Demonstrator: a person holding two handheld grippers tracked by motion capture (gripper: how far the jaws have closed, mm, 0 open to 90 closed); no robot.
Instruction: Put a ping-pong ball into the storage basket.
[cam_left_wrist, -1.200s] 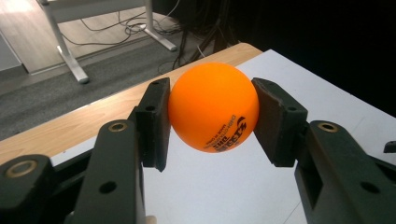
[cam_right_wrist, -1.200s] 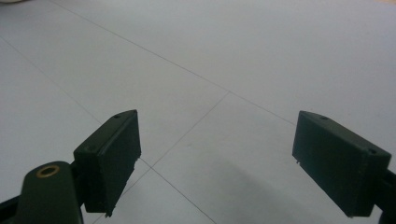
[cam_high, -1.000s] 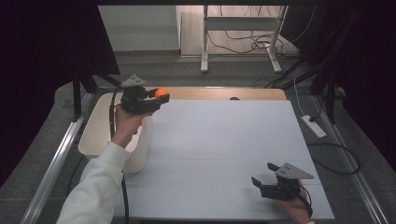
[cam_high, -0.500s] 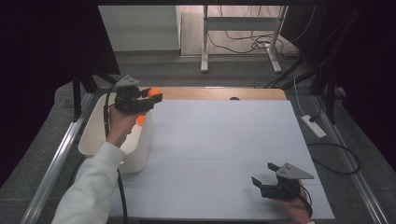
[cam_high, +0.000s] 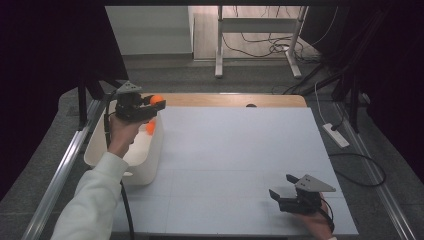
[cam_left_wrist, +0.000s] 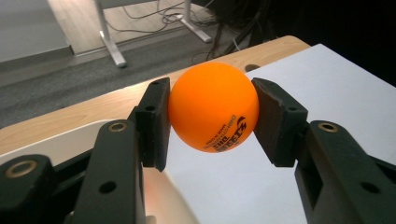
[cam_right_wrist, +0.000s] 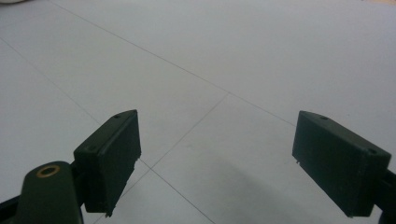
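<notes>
the left claw (cam_high: 156, 101) is gripping an orange ball (cam_left_wrist: 213, 107) between its two pads, which are pressing on the ball's sides in the left gripper view. in the high view the claw is holding the ball in the air over the far end of the white bin (cam_high: 149, 170), which is sitting against the desk's (cam_high: 240, 150) left edge near its far left corner. a second orange ball (cam_high: 150, 126) is lying inside the bin, just below the held one.

the right claw (cam_high: 276, 196) is resting near the desk's near right corner, its jaws standing wide apart with nothing but the white desk surface between them.

judging from this, the step in hand is carrying the ball between bin and desk; which way it is going cannot be told. if it is headed into the bin, the next move is calling for the claw to be lowered inside the walls before the pads are released, since a light ball dropped from height is likely to bounce out. the right claw is not needed for that.
</notes>
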